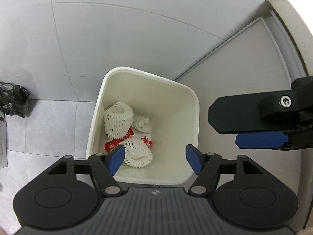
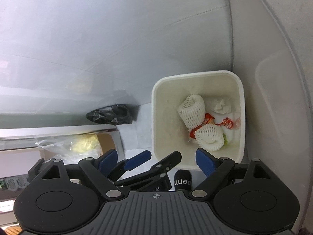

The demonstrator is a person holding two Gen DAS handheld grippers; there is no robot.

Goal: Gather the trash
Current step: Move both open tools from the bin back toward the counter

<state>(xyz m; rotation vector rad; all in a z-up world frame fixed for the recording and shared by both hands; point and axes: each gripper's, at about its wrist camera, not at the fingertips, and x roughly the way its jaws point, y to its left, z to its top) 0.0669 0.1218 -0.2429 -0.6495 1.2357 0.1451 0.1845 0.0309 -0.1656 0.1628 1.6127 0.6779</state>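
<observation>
A white square bin (image 1: pixel 97 117) stands on the tiled floor by a wall corner; it also shows in the right wrist view (image 2: pixel 154 117). Inside lie two white foam fruit nets (image 1: pixel 118 121) (image 2: pixel 192 111), red snack wrappers (image 1: pixel 112 145) (image 2: pixel 209 120) and a crumpled tissue (image 1: pixel 142 124) (image 2: pixel 220 105). My left gripper (image 1: pixel 155 159) is open and empty, hovering over the bin's near rim. My right gripper (image 2: pixel 156 160) is open and empty above the bin's near side; it shows at the right of the left wrist view (image 1: pixel 260 125).
A crumpled black plastic bag (image 1: pixel 12 101) (image 2: pixel 109 115) lies on the floor left of the bin. A cardboard box (image 2: pixel 105 143) with a clear bag of yellowish stuff (image 2: pixel 78 145) sits on a shelf at the left. Walls close in behind and right of the bin.
</observation>
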